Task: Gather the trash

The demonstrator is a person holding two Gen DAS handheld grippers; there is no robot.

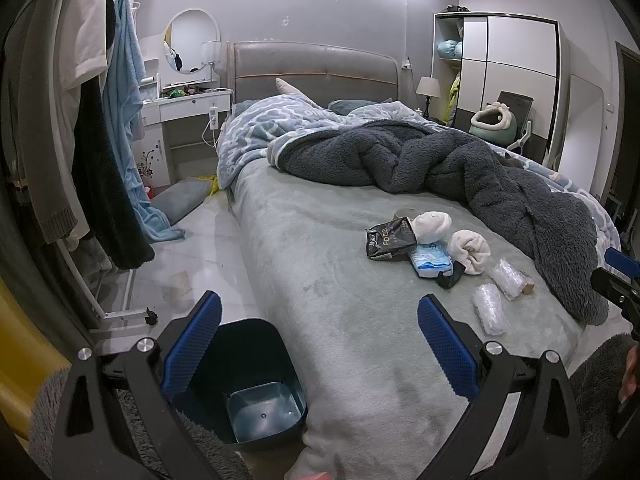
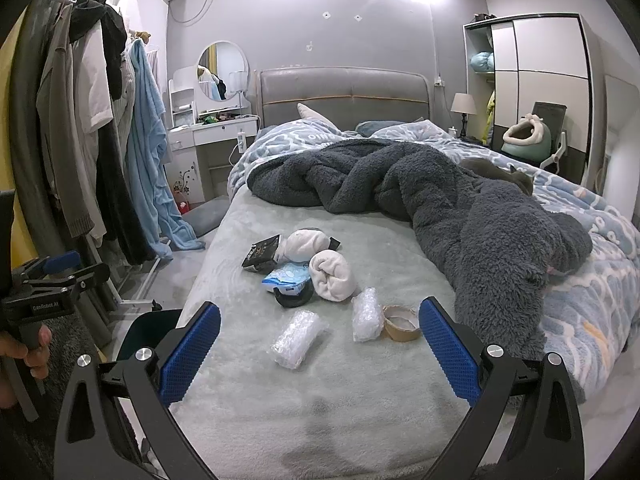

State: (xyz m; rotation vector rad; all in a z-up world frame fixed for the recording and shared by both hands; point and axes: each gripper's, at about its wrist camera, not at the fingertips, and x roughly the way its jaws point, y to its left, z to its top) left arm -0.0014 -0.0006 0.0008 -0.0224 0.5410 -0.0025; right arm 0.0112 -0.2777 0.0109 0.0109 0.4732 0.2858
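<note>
Trash lies on the grey-green bed (image 2: pixel 320 400): a black snack bag (image 2: pixel 262 257) (image 1: pixel 390 239), a blue wipes pack (image 2: pixel 286 278) (image 1: pixel 431 261), two bubble-wrap bundles (image 2: pixel 296 338) (image 2: pixel 366 314) (image 1: pixel 490 314) (image 1: pixel 508 279), a tape roll (image 2: pixel 401 322) and a black band (image 2: pixel 294 298). Two rolled white socks (image 2: pixel 332 275) (image 2: pixel 306 245) lie among them. A dark blue bin (image 1: pixel 256 384) stands on the floor by the bed's corner, empty. My left gripper (image 1: pixel 319 350) is open above the bin and bed edge. My right gripper (image 2: pixel 319 354) is open, just short of the bubble wrap.
A dark fleece blanket (image 2: pixel 460 208) and a blue patterned duvet (image 2: pixel 592 264) are heaped over the bed's right half. A clothes rack (image 1: pixel 80 120) stands at the left, a vanity desk (image 1: pixel 188 108) behind it, a wardrobe (image 1: pixel 508 80) at the right. A shaggy grey rug (image 1: pixel 52 420) lies underfoot.
</note>
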